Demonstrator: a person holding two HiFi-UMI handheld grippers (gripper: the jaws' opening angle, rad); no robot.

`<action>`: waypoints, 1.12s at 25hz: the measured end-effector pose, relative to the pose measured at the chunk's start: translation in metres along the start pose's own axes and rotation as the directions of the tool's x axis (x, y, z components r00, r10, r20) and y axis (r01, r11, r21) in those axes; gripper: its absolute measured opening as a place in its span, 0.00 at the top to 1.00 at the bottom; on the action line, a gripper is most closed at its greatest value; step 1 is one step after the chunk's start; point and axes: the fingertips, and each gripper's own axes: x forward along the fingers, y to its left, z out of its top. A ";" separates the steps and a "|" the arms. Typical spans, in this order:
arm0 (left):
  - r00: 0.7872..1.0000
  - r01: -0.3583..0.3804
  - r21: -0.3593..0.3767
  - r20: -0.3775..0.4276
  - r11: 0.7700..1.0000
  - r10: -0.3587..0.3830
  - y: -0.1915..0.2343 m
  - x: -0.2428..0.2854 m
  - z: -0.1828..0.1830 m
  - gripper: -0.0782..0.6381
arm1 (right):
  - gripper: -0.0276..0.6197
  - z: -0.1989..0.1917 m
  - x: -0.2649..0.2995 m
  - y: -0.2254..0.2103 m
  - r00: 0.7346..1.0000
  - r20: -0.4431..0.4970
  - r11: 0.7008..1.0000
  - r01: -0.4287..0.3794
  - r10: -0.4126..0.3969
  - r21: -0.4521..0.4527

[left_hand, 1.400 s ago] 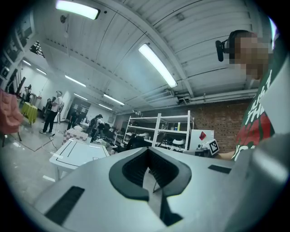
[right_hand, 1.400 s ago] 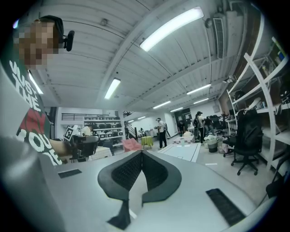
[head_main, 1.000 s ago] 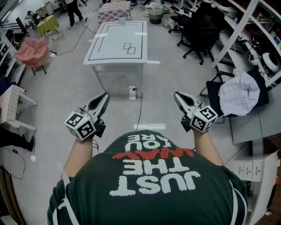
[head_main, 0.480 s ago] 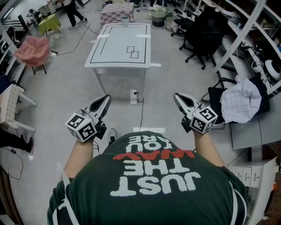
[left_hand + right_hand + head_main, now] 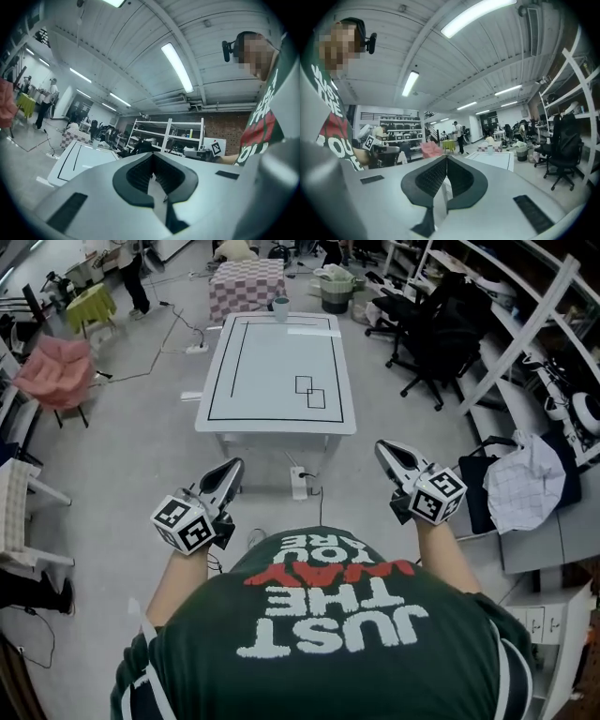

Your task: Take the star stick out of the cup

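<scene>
Holding both claws at white table's (image 5: 272, 371) near side | left gripper (image 5: 231, 470) jaws pressed together, empty | right gripper (image 5: 384, 450) likewise | cup (image 5: 281, 307) on table's far edge, star stick too small to make out

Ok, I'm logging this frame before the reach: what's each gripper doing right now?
Left gripper: shut, nothing between its jaws.
Right gripper: shut, nothing between its jaws.

A white table (image 5: 272, 362) marked with black lines is standing ahead — a checkered table (image 5: 246, 287) sitting beyond it. Black office chairs (image 5: 433, 329) are lining the right; a pink chair (image 5: 54, 373) is standing left.
</scene>
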 end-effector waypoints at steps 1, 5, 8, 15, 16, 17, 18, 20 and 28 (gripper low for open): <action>1.000 0.012 0.001 -0.009 1.000 -0.012 0.024 0.006 0.009 0.88 | 0.91 0.008 0.026 -0.001 1.000 0.002 1.000 0.001 -0.001 0.006; 0.998 0.056 0.023 -0.020 0.998 -0.056 0.108 0.029 0.048 0.88 | 0.91 0.037 0.116 -0.007 1.000 0.001 1.000 0.004 -0.004 -0.027; 0.997 0.075 0.016 -0.021 0.997 -0.075 0.162 0.045 0.066 0.88 | 0.91 0.048 0.169 -0.017 1.000 0.005 1.000 0.016 -0.016 -0.025; 0.991 0.125 -0.006 -0.044 0.992 -0.126 0.243 0.080 0.085 0.88 | 0.91 0.059 0.243 -0.055 0.997 -0.006 0.997 0.072 -0.072 0.006; 0.990 0.130 -0.005 -0.050 0.991 -0.130 0.252 0.085 0.086 0.88 | 0.91 0.059 0.249 -0.061 0.997 -0.007 0.997 0.079 -0.079 0.014; 0.989 0.134 -0.005 -0.055 0.991 -0.134 0.260 0.091 0.087 0.88 | 0.91 0.058 0.255 -0.068 0.996 -0.010 0.996 0.085 -0.085 0.021; 0.989 0.135 -0.008 -0.059 0.991 -0.136 0.267 0.097 0.087 0.88 | 0.91 0.056 0.261 -0.075 0.996 -0.015 0.996 0.091 -0.090 0.028; 0.989 0.135 -0.016 -0.066 0.991 -0.136 0.278 0.112 0.085 0.88 | 0.91 0.051 0.269 -0.090 0.995 -0.027 0.995 0.096 -0.095 0.038; 0.986 0.134 -0.019 -0.099 0.991 -0.135 0.290 0.211 0.067 0.88 | 0.91 0.039 0.282 -0.183 0.997 -0.030 0.996 0.067 -0.065 0.067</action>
